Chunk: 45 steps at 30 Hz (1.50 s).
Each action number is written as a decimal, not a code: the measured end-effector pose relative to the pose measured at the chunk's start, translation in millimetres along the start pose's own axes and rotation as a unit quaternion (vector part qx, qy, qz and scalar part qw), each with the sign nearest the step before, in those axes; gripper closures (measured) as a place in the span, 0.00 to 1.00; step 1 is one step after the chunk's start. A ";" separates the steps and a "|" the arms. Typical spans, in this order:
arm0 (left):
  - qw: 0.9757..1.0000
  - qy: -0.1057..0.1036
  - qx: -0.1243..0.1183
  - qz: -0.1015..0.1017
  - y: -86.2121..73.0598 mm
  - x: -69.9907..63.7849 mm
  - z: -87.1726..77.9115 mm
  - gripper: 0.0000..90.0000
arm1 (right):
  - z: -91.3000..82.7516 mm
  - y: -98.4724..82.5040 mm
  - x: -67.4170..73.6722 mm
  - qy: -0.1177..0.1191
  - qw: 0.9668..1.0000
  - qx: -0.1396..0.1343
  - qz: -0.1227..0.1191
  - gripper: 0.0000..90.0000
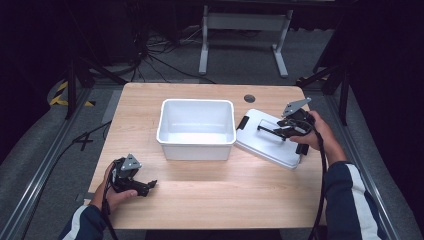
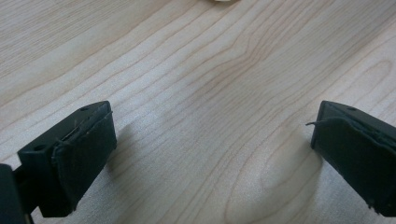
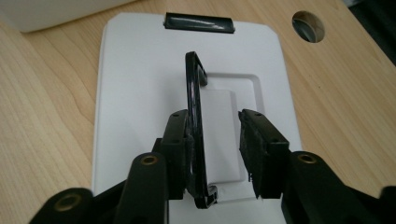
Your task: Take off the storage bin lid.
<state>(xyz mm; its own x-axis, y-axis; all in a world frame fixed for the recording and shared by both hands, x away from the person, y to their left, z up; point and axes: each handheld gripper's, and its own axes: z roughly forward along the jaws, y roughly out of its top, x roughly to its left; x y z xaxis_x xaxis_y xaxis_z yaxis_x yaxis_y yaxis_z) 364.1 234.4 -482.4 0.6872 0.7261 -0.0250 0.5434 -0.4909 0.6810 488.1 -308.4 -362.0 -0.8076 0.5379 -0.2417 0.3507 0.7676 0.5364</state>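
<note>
The left claw [image 1: 150, 185] rests spread and empty on the counter [image 1: 200, 195], well apart from everything. In the middle the white tub [image 1: 196, 129] stands open, nothing visible inside. To its right the lid [image 1: 267, 137] lies flat on the counter, just beside the tub. The right claw [image 3: 217, 140] straddles the lid's raised black handle [image 3: 195, 88], jaws parted, one pad against it, no pinch. Judging by this, the lid still needs gripping, lifting and setting on the tub.
</note>
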 end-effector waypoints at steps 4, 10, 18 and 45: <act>1.000 -0.001 0.000 0.001 0.0 0.2 0.0 0.01 | -8.1 1.6 2.1 -0.001 1.000 -0.014 0.005 0.65; 1.000 -0.002 0.000 0.002 0.2 0.4 0.1 0.00 | -16.7 2.0 9.1 -0.012 1.000 -0.015 0.023 0.61; 1.000 -0.010 0.000 0.010 1.0 2.3 0.8 0.00 | -31.2 -3.7 27.0 -0.016 0.999 -0.033 0.035 0.59; 1.000 -0.010 -0.002 0.012 0.6 2.3 0.8 0.01 | -63.4 -59.5 65.4 -0.042 0.996 -0.066 0.042 0.44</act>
<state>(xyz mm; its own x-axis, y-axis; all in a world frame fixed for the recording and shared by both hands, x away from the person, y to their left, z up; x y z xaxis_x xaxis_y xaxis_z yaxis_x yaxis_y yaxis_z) 366.4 235.4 -482.6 0.7086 0.7052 -0.0231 0.5256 -0.5058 0.6840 384.4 -341.0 -358.5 -0.7334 0.6298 -0.2557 0.3456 0.6694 0.6576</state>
